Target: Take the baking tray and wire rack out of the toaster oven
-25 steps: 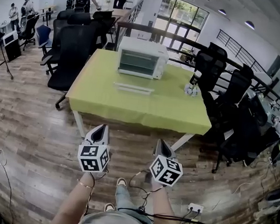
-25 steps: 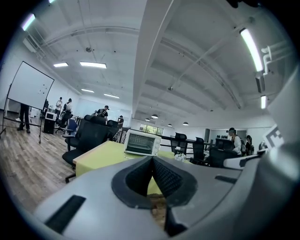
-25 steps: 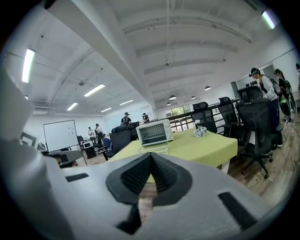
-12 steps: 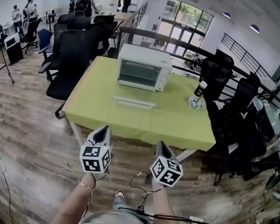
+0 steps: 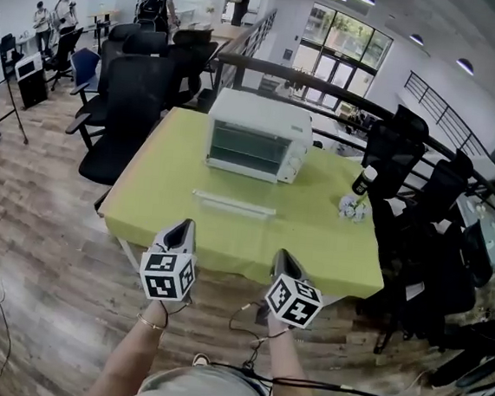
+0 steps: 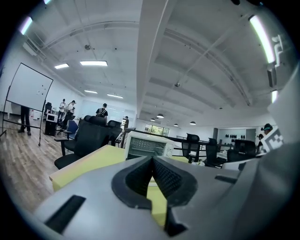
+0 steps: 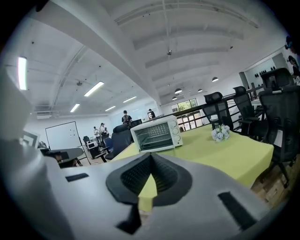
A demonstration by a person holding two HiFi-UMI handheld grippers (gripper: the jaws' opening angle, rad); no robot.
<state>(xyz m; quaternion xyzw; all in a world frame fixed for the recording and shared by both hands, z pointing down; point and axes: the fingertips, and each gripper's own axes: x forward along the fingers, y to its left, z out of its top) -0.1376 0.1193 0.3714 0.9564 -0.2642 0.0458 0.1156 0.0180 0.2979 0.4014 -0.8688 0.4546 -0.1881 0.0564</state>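
here, black chairs (image 5: 122, 94): drawn up along the table's left edge, well apart from the person.
left gripper (image 5: 180, 234): jaws pressed together on nothing, held out just short of the table's near edge.
green table (image 5: 157, 188): larger and closer in the head view than a second ago; the person has walked up to it, carrying both grippers forward side by side.
pale strip (image 5: 234, 204): a long flat thing lying on the cloth in front of the oven; what it is cannot be told from here.
toaster oven (image 5: 258, 137): stands at the table's far middle, door up and closed, knobs on its right side.
baking tray and wire rack: not in open sight; judged to be inside the oven, where a grid shows faintly behind the glass in both gripper views.
right gripper (image 5: 285, 262): likewise closed and empty, beside the left one, pointing toward the oven.
flowers (image 5: 351, 208) and bottle (image 5: 367, 178): near the table's right edge, apart from the oven.
what it means: the approach is nearly over, yet nothing has been touched; the door looks like the first thing to open, and a gripper's jaws would have to part for that.
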